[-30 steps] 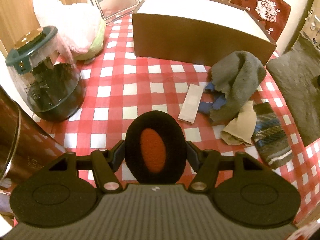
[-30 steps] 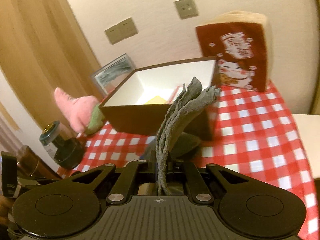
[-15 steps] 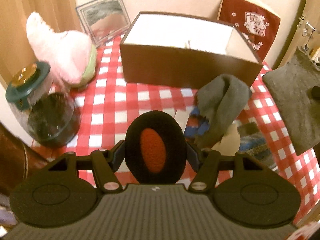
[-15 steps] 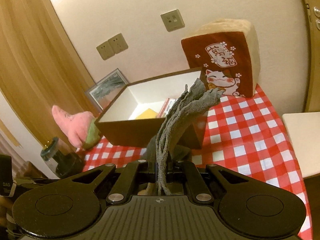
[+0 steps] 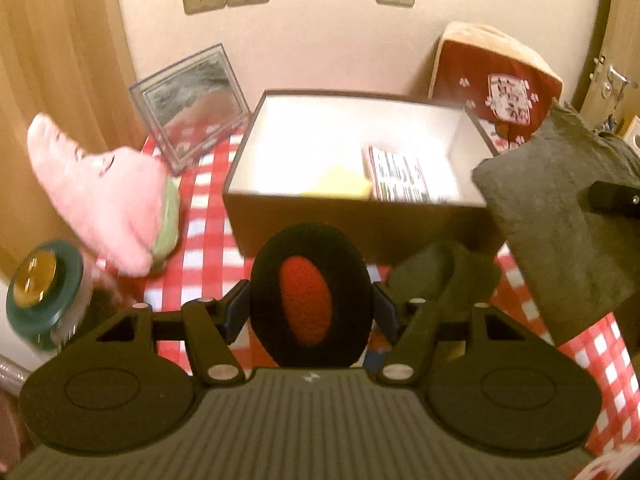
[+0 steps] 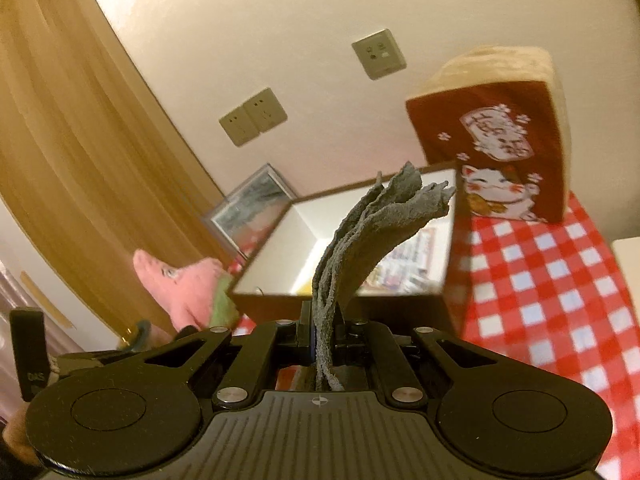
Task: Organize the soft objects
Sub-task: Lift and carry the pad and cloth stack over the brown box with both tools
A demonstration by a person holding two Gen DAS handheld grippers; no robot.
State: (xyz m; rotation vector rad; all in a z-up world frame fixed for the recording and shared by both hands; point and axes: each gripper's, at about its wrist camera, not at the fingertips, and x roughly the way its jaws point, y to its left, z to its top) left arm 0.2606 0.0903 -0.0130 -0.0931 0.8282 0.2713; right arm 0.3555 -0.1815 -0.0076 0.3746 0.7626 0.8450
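My left gripper (image 5: 310, 304) is shut on a black oval pad with a red centre (image 5: 308, 296), held above the table in front of the brown box (image 5: 352, 220). The box is open, white inside, with a yellow item (image 5: 340, 184) and a printed packet (image 5: 400, 176) in it. My right gripper (image 6: 324, 340) is shut on a folded grey cloth (image 6: 360, 240), raised before the box (image 6: 340, 304). The cloth also hangs at the right of the left wrist view (image 5: 560, 216). A grey sock (image 5: 440, 276) lies below the box.
A pink plush (image 5: 104, 200) and a green-lidded jar (image 5: 40, 292) stand at the left. A clear picture frame (image 5: 192, 100) leans behind them. A red cat cushion (image 6: 500, 140) stands right of the box on the red checked tablecloth (image 6: 552, 280). The wall has sockets.
Both grippers have risen and moved toward the box, so its white inside now shows in the left wrist view. The socks on the table have dropped mostly out of sight. Both grips are unchanged.
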